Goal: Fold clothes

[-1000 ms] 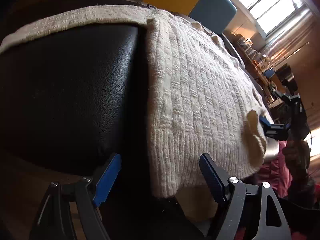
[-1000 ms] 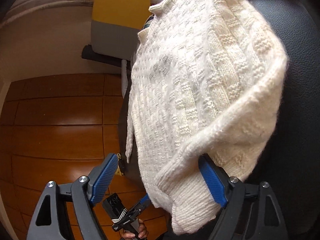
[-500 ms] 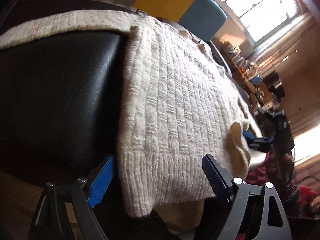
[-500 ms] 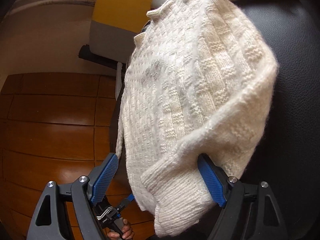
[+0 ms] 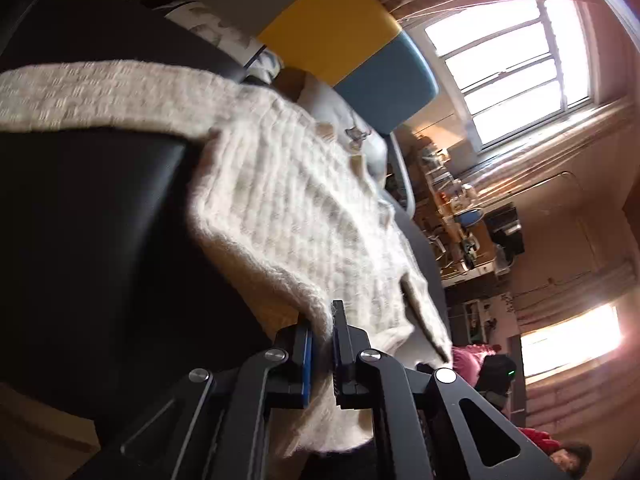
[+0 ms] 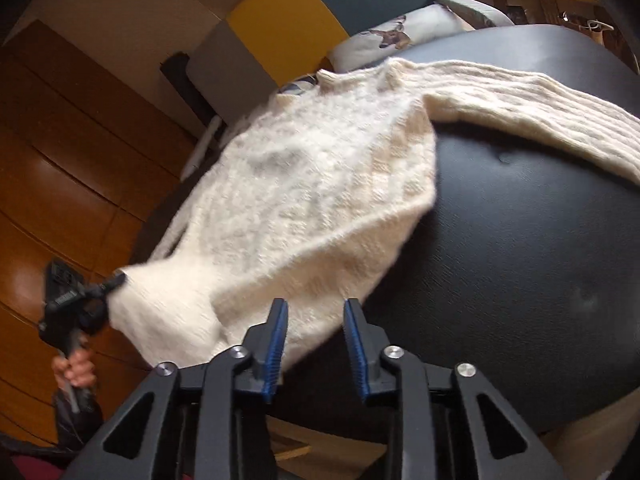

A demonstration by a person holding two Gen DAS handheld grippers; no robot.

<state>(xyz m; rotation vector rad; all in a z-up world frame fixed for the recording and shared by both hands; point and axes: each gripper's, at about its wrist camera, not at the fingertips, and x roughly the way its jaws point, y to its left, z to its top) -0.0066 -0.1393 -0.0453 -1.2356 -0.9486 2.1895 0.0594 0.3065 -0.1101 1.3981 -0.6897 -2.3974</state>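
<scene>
Here the cream knit sweater (image 5: pixel 288 216) lies spread over a black leather seat (image 5: pixel 100 220), one sleeve stretched across the seat's far side. The left hand-held gripper (image 5: pixel 323 346) is pressed together on the sweater's ribbed hem at the seat's near edge, knit bunched between its blue pads. In the right wrist view the same left hand-held gripper (image 6: pixel 114 282) shows at the sweater's (image 6: pixel 320 184) left corner, held by a hand (image 6: pixel 76 368). The right hand-held gripper (image 6: pixel 316 334) stands part-spread at the hem, its left pad against the knit, the right pad clear of it over the seat (image 6: pixel 520 260).
</scene>
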